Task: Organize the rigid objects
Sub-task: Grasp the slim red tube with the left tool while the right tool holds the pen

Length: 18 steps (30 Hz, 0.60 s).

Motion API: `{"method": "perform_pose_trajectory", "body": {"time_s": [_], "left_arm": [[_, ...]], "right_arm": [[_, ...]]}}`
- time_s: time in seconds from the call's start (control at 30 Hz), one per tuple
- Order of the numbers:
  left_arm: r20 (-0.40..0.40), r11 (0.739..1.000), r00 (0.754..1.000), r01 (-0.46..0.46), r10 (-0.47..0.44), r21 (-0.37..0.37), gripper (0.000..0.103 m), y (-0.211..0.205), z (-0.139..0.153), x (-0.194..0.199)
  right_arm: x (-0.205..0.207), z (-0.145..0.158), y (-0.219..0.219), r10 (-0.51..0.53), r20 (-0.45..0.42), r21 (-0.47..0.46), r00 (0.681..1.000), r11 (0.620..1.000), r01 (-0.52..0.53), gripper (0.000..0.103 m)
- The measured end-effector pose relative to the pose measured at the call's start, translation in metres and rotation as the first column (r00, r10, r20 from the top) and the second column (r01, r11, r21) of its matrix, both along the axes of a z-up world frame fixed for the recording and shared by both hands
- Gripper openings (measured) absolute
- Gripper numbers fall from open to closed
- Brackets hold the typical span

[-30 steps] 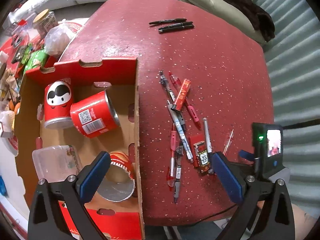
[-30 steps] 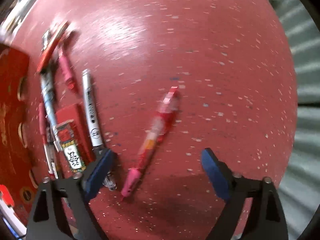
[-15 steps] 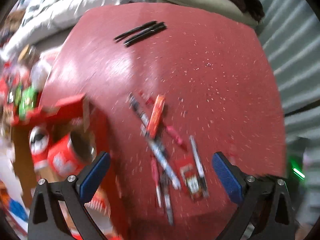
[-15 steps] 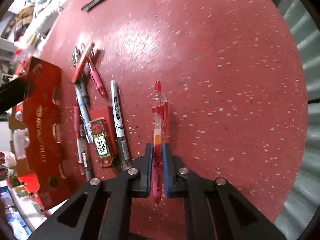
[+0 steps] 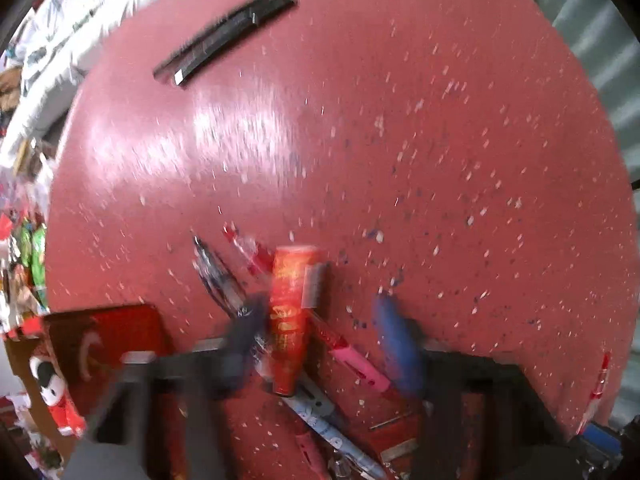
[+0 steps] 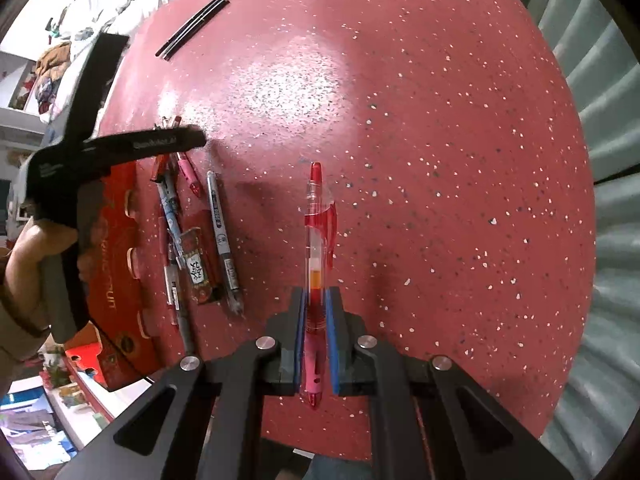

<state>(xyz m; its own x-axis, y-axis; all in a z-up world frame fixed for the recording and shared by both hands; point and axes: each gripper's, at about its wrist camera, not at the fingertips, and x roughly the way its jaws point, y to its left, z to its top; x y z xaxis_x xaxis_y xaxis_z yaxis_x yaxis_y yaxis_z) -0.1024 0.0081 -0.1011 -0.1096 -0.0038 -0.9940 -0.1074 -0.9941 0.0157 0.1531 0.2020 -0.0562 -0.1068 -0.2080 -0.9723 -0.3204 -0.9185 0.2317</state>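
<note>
My right gripper (image 6: 314, 312) is shut on a clear red pen (image 6: 318, 236) and holds it pointing forward above the red speckled table (image 6: 420, 120). My left gripper (image 5: 320, 336) is blurred and open, its fingers on either side of an orange-red pen (image 5: 289, 316) at the top of a pile of pens (image 5: 328, 420). In the right wrist view the left gripper (image 6: 116, 148) hangs over that pile (image 6: 192, 232). A pink pen (image 5: 356, 364) lies between the fingers too.
Black pens (image 5: 228, 36) lie together at the far side of the table, also in the right wrist view (image 6: 192, 26). A red cardboard box (image 6: 116, 280) stands left of the pile, with a red can (image 5: 56, 396) in it. Clutter lies beyond the table's left edge.
My left gripper has moved forward and down over the pen pile, its fingers narrowing around the orange-red pen. My right gripper closed on the clear red pen and lifted it.
</note>
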Motion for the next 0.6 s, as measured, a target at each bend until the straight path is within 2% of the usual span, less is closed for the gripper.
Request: {"method": "perform_pose_trajectory", "body": {"time_s": [0.07, 0.13, 0.23, 0.6], "left_arm": [[0.014, 1.0, 1.0, -0.016, 0.015, 0.022, 0.02, -0.004, 0.001, 0.0], [0.02, 0.999, 0.999, -0.028, 0.028, 0.033, 0.02, -0.007, 0.004, 0.002], [0.01, 0.992, 0.998, -0.066, 0.065, 0.111, 0.02, -0.018, 0.021, 0.008], [-0.069, 0.97, 0.995, -0.056, 0.075, 0.237, 0.02, -0.023, 0.091, 0.048]], "right_arm": [[-0.003, 0.0, 0.002, -0.003, -0.006, -0.006, 1.0, 1.0, 0.003, 0.01], [-0.004, 0.001, 0.002, -0.005, -0.015, -0.011, 1.0, 1.0, 0.004, 0.01], [-0.004, 0.005, 0.002, -0.01, -0.034, -0.017, 0.999, 1.0, 0.009, 0.01], [-0.01, 0.027, -0.003, -0.002, -0.088, -0.023, 0.996, 1.0, 0.0, 0.01]]}}
